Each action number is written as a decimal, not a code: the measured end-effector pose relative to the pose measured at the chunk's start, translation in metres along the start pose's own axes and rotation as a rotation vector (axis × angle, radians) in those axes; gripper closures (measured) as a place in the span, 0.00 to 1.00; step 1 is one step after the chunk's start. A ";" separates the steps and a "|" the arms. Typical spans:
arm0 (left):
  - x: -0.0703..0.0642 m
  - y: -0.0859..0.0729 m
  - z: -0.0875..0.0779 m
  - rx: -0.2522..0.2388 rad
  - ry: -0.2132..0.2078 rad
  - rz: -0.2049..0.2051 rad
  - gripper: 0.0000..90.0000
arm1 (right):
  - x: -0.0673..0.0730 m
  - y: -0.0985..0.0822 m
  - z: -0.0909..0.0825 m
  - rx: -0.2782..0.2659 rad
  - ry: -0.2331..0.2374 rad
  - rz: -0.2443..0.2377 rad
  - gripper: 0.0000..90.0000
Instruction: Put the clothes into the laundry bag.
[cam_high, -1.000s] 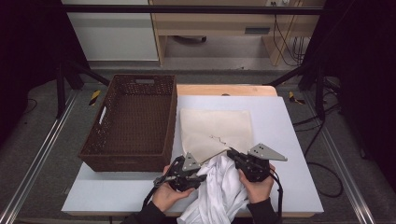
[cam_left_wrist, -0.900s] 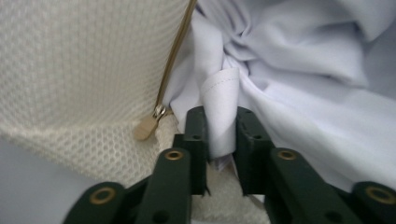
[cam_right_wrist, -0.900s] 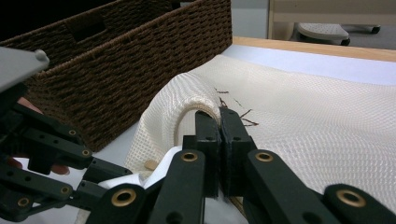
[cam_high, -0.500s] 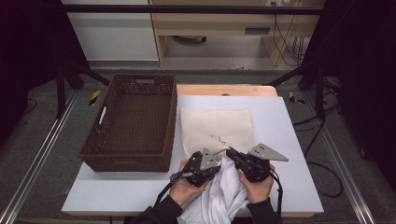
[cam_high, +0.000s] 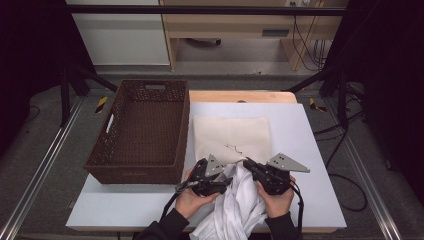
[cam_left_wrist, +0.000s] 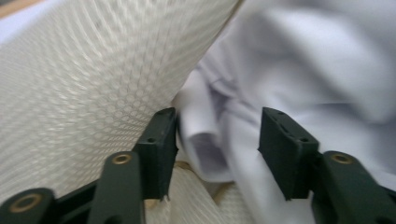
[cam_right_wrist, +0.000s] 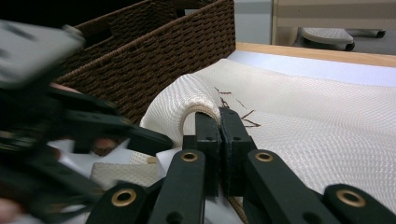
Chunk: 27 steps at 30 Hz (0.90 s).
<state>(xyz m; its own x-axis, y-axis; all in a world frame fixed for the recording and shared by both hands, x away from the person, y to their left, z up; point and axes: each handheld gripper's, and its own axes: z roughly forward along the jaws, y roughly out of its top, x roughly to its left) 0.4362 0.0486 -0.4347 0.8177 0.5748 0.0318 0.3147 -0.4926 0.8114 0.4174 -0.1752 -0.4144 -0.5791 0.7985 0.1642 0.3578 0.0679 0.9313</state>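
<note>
A cream mesh bag (cam_high: 232, 135) lies flat on the white table, its near edge lifted. My right gripper (cam_high: 247, 163) is shut on that edge; in the right gripper view the bag's rim (cam_right_wrist: 198, 109) curls over the closed jaws (cam_right_wrist: 219, 126). A white garment (cam_high: 240, 205) is bunched at the bag's mouth and hangs over the table's front edge. My left gripper (cam_high: 227, 182) sits at the garment's left side. Its jaws have just been opening and now stand apart (cam_left_wrist: 219, 149), with a fold of the white garment (cam_left_wrist: 210, 149) loose between them and the mesh (cam_left_wrist: 93, 84) beside them.
A dark brown wicker basket (cam_high: 182, 130) stands empty on the table's left half, close to the bag. The white table (cam_high: 310, 150) has bare room to the right of the bag. Beyond the far edge are a desk and cables.
My left gripper has moved right and slightly up, in against the white garment at the bag's mouth. The right gripper has kept still on the bag's edge.
</note>
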 end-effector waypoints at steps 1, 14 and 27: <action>-0.002 0.001 -0.007 -0.016 -0.016 0.002 0.47 | 0.000 0.000 0.000 0.000 -0.002 0.000 0.98; -0.053 -0.002 0.016 0.037 -0.116 0.052 0.37 | 0.001 -0.001 0.002 0.006 -0.007 -0.003 0.98; -0.039 0.004 0.023 0.101 -0.038 0.046 0.91 | -0.002 0.000 0.000 0.013 -0.021 0.010 0.98</action>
<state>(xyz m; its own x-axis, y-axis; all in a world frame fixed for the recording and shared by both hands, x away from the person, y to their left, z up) 0.4165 0.0091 -0.4460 0.8496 0.5256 0.0442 0.3217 -0.5827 0.7463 0.4187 -0.1764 -0.4149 -0.5603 0.8115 0.1662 0.3725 0.0677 0.9256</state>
